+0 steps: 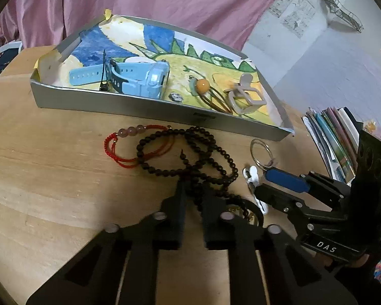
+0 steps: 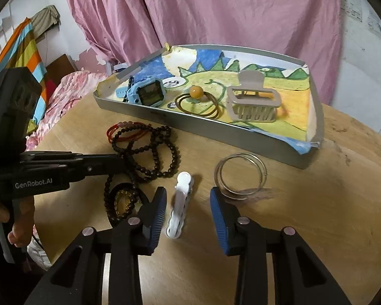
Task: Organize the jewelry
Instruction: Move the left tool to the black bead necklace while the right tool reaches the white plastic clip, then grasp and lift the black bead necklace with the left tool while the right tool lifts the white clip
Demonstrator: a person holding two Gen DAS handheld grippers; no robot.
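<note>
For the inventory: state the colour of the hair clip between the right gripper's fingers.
White hair clip; clearest in the right wrist view.

Home bedroom: bedding (image 2: pixel 63 89), pink curtain (image 2: pixel 216 12).

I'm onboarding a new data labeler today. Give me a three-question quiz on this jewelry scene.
1. True or false: the blue watch lies in the tray.
2. Which item lies between the right gripper fingers? A) white hair clip B) metal rings C) red bracelet
3. What is the left gripper shut on?

Key: 1 true; 2 A; 3 the dark bead necklace.
</note>
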